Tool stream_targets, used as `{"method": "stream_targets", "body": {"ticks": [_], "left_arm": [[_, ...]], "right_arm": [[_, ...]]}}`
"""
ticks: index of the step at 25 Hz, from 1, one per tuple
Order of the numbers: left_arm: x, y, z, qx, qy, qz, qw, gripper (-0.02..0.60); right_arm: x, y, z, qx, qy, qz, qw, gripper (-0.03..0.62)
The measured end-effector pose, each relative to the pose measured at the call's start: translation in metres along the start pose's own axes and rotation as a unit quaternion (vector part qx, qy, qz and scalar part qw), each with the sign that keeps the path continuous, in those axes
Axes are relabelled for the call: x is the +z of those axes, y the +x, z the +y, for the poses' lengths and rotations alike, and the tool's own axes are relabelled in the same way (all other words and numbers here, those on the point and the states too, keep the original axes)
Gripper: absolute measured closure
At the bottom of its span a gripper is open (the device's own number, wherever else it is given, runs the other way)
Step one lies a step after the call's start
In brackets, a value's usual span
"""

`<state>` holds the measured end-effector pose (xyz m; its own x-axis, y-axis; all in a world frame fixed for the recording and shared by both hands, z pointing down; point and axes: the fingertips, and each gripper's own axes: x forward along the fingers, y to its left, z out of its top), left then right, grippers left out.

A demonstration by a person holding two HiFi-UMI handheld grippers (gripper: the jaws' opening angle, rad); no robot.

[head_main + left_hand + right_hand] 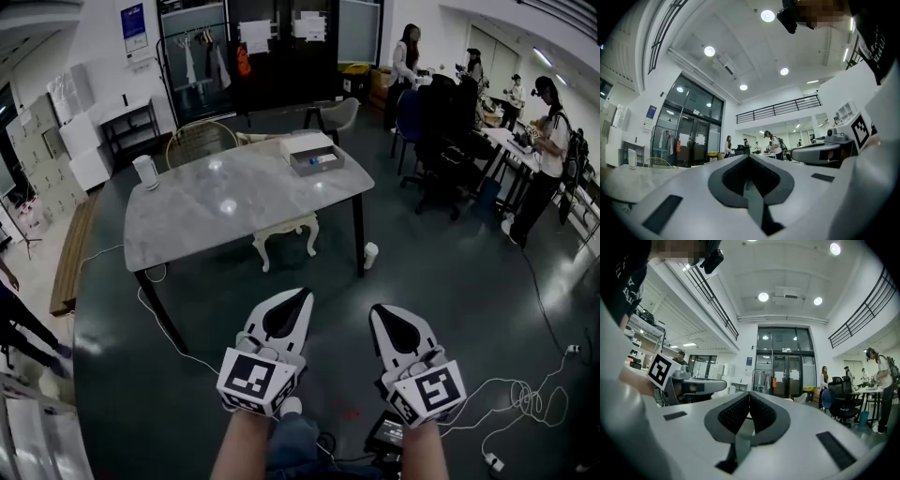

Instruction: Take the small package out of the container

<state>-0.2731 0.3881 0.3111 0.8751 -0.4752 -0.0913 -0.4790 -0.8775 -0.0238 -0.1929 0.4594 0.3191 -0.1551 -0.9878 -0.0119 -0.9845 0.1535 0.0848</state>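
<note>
On the far right corner of the grey marble table (225,202) stands a shallow grey container (318,170). A small blue and white package (322,158) lies inside it. A white box (305,143) rests just behind it. Both grippers are held low over the dark floor, well short of the table. My left gripper (302,292) is shut with nothing in it. My right gripper (377,307) is shut and empty too. In the left gripper view, the left gripper (749,155) points up into the room. So does the right gripper (749,393) in its own view.
A white cylinder (146,172) stands at the table's left end. A white chair (286,234) is tucked under the table and a wire chair (200,141) stands behind it. A paper cup (371,254) and cables (525,398) lie on the floor. People work at desks (511,141) on the right.
</note>
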Motion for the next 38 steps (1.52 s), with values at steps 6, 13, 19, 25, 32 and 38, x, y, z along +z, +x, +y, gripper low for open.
{"method": "stream_targets", "body": {"ticks": [6, 13, 19, 25, 32, 38], "left_arm": [[0.007, 0.054, 0.074, -0.023, 0.001, -0.002, 0.9997, 0.57], [0.004, 0.076, 0.124, -0.038, -0.012, 0.0, 0.9992, 0.569], [0.004, 0.092, 0.147, -0.037, -0.011, -0.011, 0.9992, 0.569], [-0.003, 0.128, 0.17, -0.019, -0.008, -0.013, 0.9997, 0.569], [-0.019, 0.219, 0.201, 0.007, -0.008, -0.008, 0.9999, 0.569], [-0.031, 0.324, 0.225, 0.02, -0.014, -0.002, 0.9997, 0.569]], "right_arm": [[0.011, 0.088, -0.021, -0.021, -0.001, 0.001, 1.0, 0.569], [0.017, 0.139, -0.025, -0.036, -0.022, 0.014, 0.999, 0.569], [0.013, 0.166, -0.035, -0.035, -0.023, 0.016, 0.999, 0.569], [0.0, 0.201, -0.063, -0.026, -0.037, 0.022, 0.999, 0.569], [-0.013, 0.26, -0.146, -0.011, -0.024, 0.015, 1.0, 0.569], [-0.021, 0.322, -0.232, 0.015, -0.023, 0.016, 0.999, 0.569]]}}
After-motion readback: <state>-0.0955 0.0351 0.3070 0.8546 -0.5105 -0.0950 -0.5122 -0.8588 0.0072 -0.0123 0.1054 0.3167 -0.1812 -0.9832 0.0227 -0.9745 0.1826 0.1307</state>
